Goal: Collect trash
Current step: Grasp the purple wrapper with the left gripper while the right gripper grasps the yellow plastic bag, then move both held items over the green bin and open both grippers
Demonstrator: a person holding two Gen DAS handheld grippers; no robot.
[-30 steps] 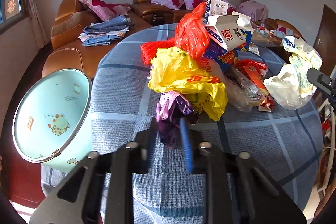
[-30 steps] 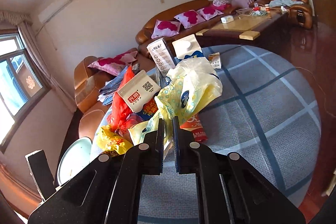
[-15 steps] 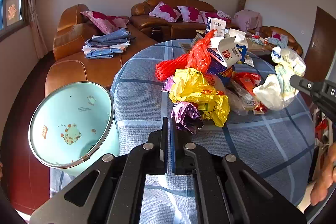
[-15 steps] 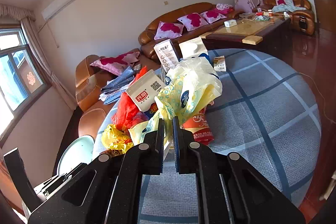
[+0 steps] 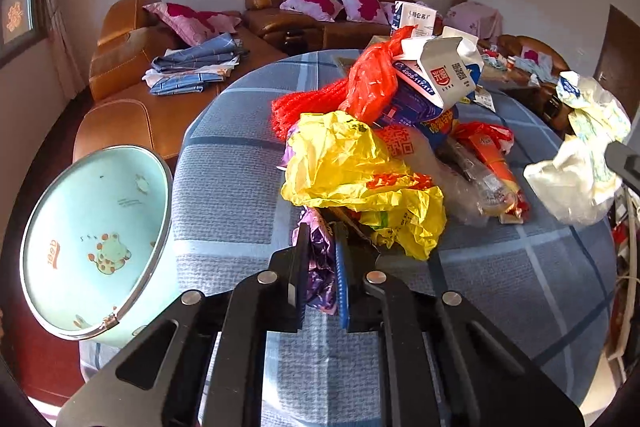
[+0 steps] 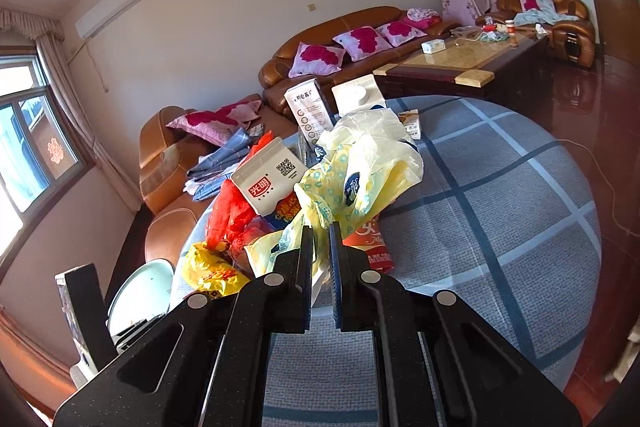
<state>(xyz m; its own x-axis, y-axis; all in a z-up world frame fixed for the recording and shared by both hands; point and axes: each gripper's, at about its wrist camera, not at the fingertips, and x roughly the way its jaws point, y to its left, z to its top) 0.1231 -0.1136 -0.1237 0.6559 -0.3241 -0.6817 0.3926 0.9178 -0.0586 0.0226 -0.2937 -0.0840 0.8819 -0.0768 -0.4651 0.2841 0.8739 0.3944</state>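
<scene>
The left hand-held gripper (image 5: 320, 255) sits nearest, its jaws nearly together with the purple wrapper (image 5: 320, 267) between them. They have just been opening a little from fully pressed, and the pads look to be pinching the crumpled foil. The wrapper's far end lies under the edge of the yellow bag (image 5: 360, 171), so lifting could drag that bag and shift the pile behind it. The pinch also looks shallow on slick, springy foil, which could slip free on the way to the bin (image 5: 96, 243) that stands beside the worktop (image 5: 224, 187), to the left in this view.

The right hand-held gripper (image 6: 320, 247) has its jaws close together, nipping a fold of the pale plastic bag (image 6: 360, 167), which hangs bunched up above the worktop. A thin film held by one fold could tear or slide out.

Farther off, the rest of the trash is heaped mid-worktop: the red bag (image 5: 372, 83), the milk carton (image 5: 440, 75) leaning on it, and snack packets (image 5: 492, 163).
</scene>
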